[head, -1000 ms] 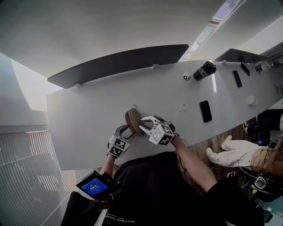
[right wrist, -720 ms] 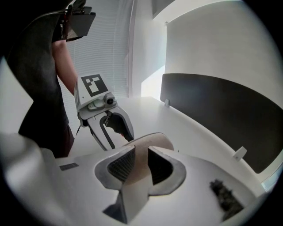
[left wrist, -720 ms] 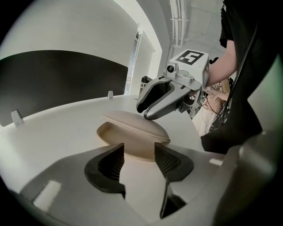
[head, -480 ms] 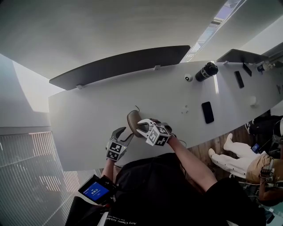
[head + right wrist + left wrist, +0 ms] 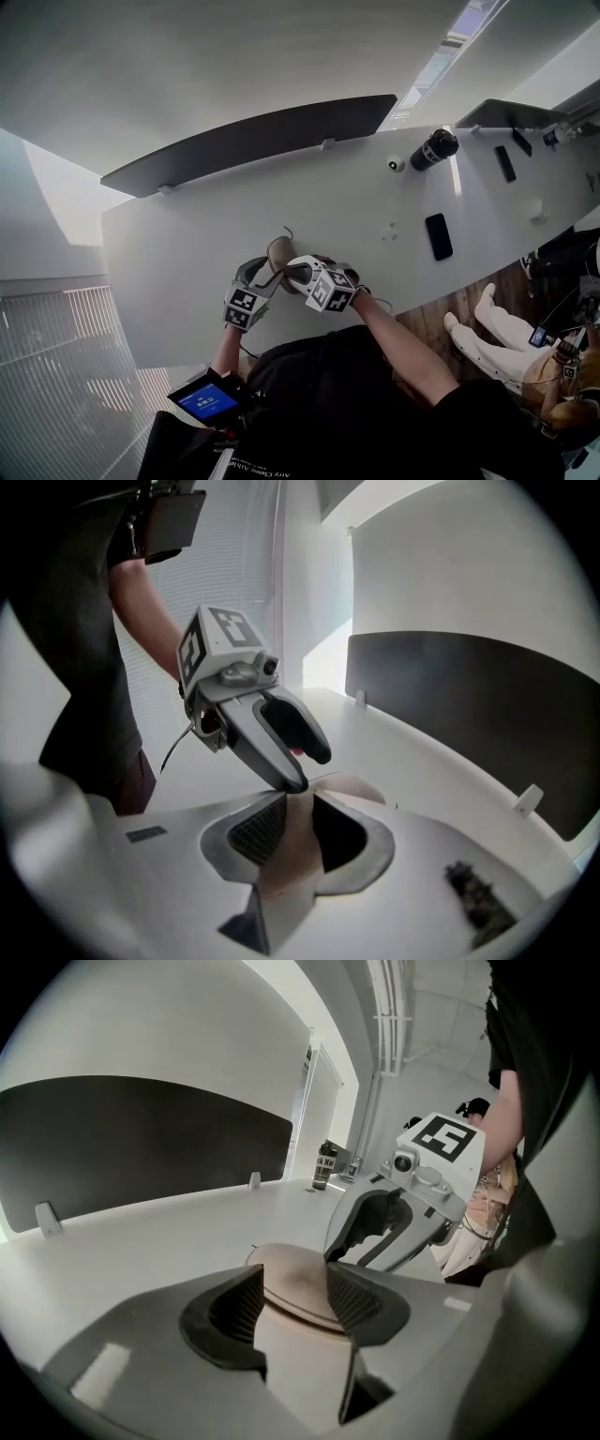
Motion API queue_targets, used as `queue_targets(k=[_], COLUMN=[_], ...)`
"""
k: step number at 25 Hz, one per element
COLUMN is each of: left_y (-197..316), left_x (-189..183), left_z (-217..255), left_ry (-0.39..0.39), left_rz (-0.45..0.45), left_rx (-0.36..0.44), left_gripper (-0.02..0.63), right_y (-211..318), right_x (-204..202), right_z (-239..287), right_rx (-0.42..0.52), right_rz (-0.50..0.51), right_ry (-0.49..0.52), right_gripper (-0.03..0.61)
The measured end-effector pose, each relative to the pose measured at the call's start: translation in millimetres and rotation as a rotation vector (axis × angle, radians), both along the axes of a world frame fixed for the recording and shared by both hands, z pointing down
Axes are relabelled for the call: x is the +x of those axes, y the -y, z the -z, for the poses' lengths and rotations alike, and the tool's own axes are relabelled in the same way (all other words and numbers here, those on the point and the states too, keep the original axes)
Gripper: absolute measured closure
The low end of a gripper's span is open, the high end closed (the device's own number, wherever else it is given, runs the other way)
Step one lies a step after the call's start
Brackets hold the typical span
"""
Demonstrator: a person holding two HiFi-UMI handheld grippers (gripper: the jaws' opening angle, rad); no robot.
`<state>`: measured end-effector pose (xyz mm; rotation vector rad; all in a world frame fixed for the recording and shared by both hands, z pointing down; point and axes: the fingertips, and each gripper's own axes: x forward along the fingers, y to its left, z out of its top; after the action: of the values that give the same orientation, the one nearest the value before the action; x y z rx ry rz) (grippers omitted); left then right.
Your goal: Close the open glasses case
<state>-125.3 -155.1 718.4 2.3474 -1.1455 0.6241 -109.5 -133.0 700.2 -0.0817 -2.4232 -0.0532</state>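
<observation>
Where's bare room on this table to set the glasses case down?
Barest: left half of the table, between the dark divider and near edge, left of the glasses case. Also between case and phone. Crowded at the right end, around bottle and phone.

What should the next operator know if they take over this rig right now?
Left hand-held gripper: clamped on the glasses case from one side.
Right hand-held gripper: clamped on it from the other side.
The case is low over the table, near its front edge.
Done: the lid looks folded down, with a thin seam showing.
Left: confirm it is fully shut, then release both.
</observation>
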Motion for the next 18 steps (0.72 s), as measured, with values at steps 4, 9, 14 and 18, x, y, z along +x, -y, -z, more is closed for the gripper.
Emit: queue_targets(k=[4,9,14,18], left_y=[-1.1,-2.9,-4.2,-4.9], left_x=[0.3,0.4,0.3,0.3], left_z=[-4.9,-9.5,-9.4,-14.5], left_ry=[-0.005,-0.011,0.007,0.007], left_rz=[0.015,0.029,0.035,0.044], left_rx=[-0.024,-0.037,-0.027,-0.030], left_gripper=[0.397,0.397,0.399,0.399], right_y=[0.5,-0.5,7.3,-1.6], right_x=[2.4,3.2,16.2,29.3], right_z=[2.1,2.4,12.5,-6.6], right_rx=[-0.024,-0.056,-0.069,-0.036], right_rz=[-0.027,-0.027,-0.104,-0.061], right_ry=[0.030,0.019,0.025,-0.038], right_gripper=[0.483,0.483,0.483,0.483])
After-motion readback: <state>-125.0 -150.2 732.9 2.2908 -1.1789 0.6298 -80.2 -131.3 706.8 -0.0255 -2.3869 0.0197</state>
